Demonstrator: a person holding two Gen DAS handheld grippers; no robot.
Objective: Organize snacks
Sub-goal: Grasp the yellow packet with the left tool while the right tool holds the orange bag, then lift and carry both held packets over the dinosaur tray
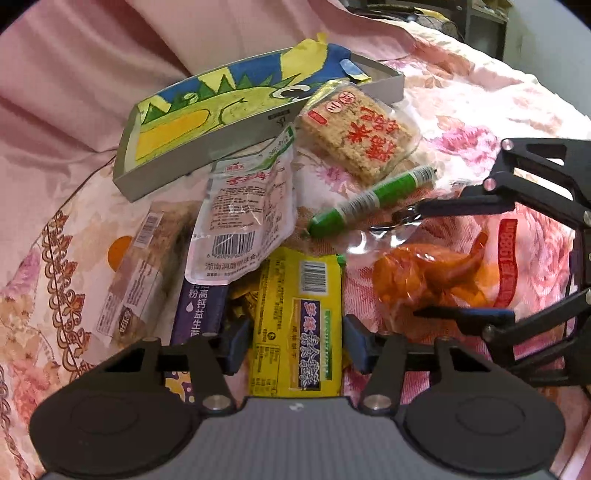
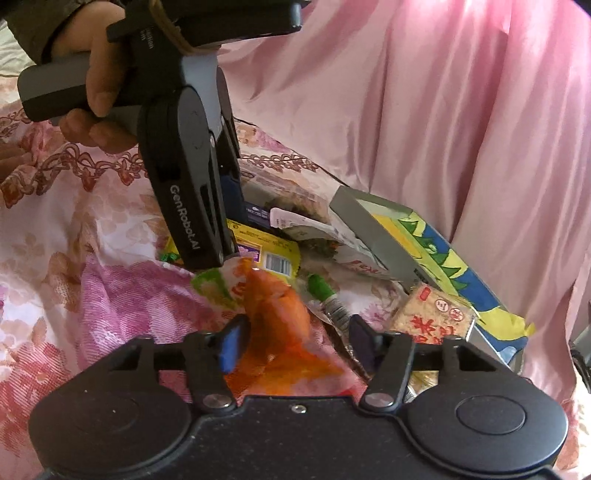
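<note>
Several snack packs lie on a floral bedsheet beside a grey box [image 1: 177, 162] with a yellow, green and blue lining. My left gripper [image 1: 293, 341] is open with its jaws either side of a yellow biscuit pack [image 1: 299, 321]. My right gripper [image 2: 297, 343] is open around a clear pack of orange snack [image 2: 280, 314]; in the left wrist view it [image 1: 436, 258] straddles that pack [image 1: 436, 277]. A green stick sausage [image 1: 373, 199], a rice cracker pack [image 1: 358, 129], a white pouch [image 1: 247, 210], a purple pack [image 1: 201, 306] and a brown bar [image 1: 144, 269] lie around.
A pink blanket [image 2: 424, 110] is bunched behind the box. The box [image 2: 373, 236] sits tilted on the sheet. The person's hand [image 2: 92, 74] holds the left gripper's handle above the pile. A dark shelf [image 1: 484, 26] stands at the far right.
</note>
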